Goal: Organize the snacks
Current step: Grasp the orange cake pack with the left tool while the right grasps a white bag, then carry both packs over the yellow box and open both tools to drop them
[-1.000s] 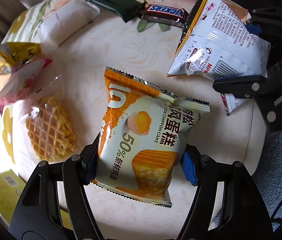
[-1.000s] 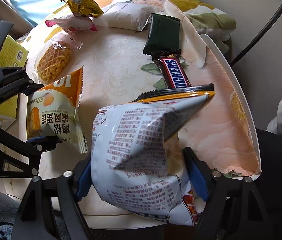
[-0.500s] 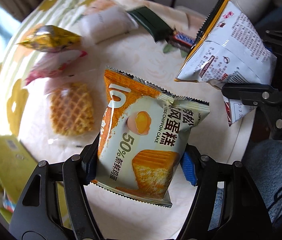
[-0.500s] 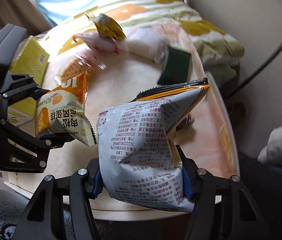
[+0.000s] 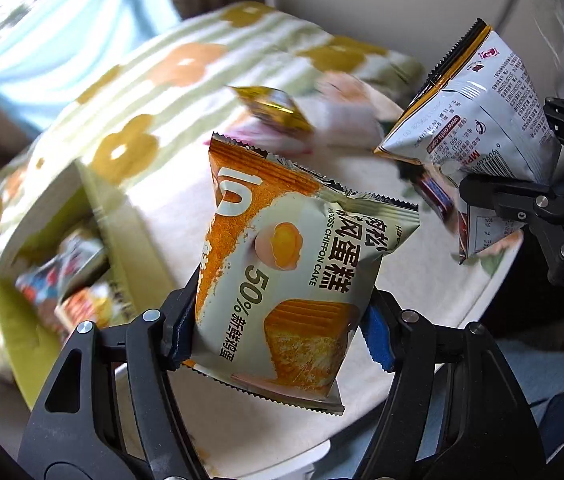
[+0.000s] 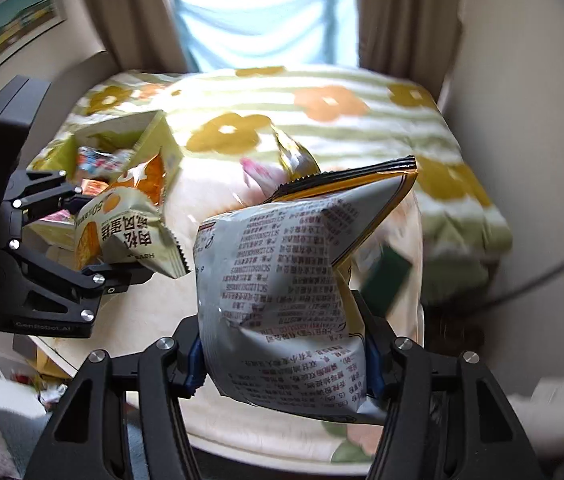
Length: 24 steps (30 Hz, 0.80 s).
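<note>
**Snacks lifted two at a time toward the box**

Snacks ride above the counter (image 5: 421, 300): the left hand-held gripper (image 5: 282, 336) clamps a chiffon cake packet (image 5: 293, 264), the right hand-held gripper (image 6: 282, 360) a white chip bag (image 6: 282, 280). To finish well, each pack should probably be carried level over the open yellow-green box (image 5: 114, 216) and let go singly. Counted: two packs held, one box; the blurred snacks left on the counter cannot be counted.
</note>
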Each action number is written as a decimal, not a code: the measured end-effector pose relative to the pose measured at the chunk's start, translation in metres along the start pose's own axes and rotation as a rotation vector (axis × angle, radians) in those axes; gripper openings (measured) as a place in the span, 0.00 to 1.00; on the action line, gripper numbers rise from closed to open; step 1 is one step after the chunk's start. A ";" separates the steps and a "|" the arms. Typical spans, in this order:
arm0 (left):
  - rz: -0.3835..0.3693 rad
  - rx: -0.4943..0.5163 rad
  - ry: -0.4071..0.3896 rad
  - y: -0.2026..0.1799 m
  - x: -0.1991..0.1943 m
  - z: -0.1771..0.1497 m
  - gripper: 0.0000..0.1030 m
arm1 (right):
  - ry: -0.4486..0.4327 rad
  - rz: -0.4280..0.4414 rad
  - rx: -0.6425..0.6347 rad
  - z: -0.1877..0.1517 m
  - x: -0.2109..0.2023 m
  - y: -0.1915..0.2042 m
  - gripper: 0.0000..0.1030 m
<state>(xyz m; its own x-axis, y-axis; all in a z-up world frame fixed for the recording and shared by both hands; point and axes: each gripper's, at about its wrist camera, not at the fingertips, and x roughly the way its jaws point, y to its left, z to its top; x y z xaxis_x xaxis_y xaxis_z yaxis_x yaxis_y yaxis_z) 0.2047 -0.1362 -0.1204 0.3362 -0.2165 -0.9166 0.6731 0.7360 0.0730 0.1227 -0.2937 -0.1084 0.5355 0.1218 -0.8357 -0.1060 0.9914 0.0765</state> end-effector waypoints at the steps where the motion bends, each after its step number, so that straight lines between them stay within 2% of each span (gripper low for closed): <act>1: 0.011 -0.027 -0.013 0.008 -0.006 -0.002 0.63 | -0.015 0.012 -0.024 0.008 -0.001 0.006 0.54; 6: 0.083 -0.149 -0.071 0.052 -0.036 -0.015 0.63 | -0.074 0.075 -0.102 0.046 -0.001 0.044 0.54; 12: 0.143 -0.293 -0.105 0.129 -0.056 -0.034 0.63 | -0.091 0.145 -0.158 0.090 0.017 0.092 0.54; 16: 0.184 -0.373 -0.107 0.183 -0.056 -0.048 0.63 | -0.088 0.178 -0.179 0.115 0.038 0.128 0.54; 24: 0.192 -0.488 -0.059 0.268 -0.032 -0.079 0.63 | -0.050 0.218 -0.188 0.151 0.084 0.191 0.54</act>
<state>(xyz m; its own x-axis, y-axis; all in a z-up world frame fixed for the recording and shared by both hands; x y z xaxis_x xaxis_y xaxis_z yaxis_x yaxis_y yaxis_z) 0.3227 0.1187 -0.1025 0.4693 -0.0741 -0.8799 0.2153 0.9760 0.0326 0.2737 -0.0873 -0.0823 0.5230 0.3375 -0.7827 -0.3736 0.9161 0.1454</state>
